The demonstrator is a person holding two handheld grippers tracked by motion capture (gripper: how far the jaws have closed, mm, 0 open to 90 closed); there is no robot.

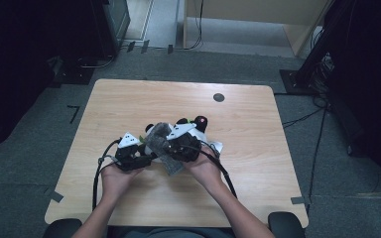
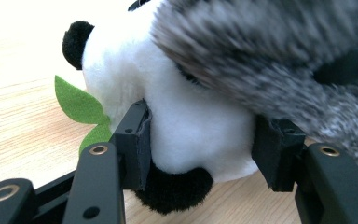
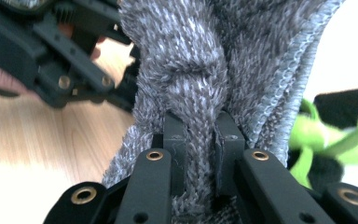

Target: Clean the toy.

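Note:
A black-and-white plush panda with green felt leaves lies in the middle of the wooden table. My left gripper is shut on a white, rounded part of it, pads pressed into the plush on both sides. A grey fuzzy cloth drapes over the panda's top. My right gripper is shut on a bunched fold of that cloth. In the high view the left gripper and right gripper meet tip to tip over the grey cloth, which hides much of the panda.
A small black round disc is set in the tabletop at the back right. Bare wood surrounds the hands. Dark stands and cables lie on the floor to the right. Chair armrests flank the table's near edge.

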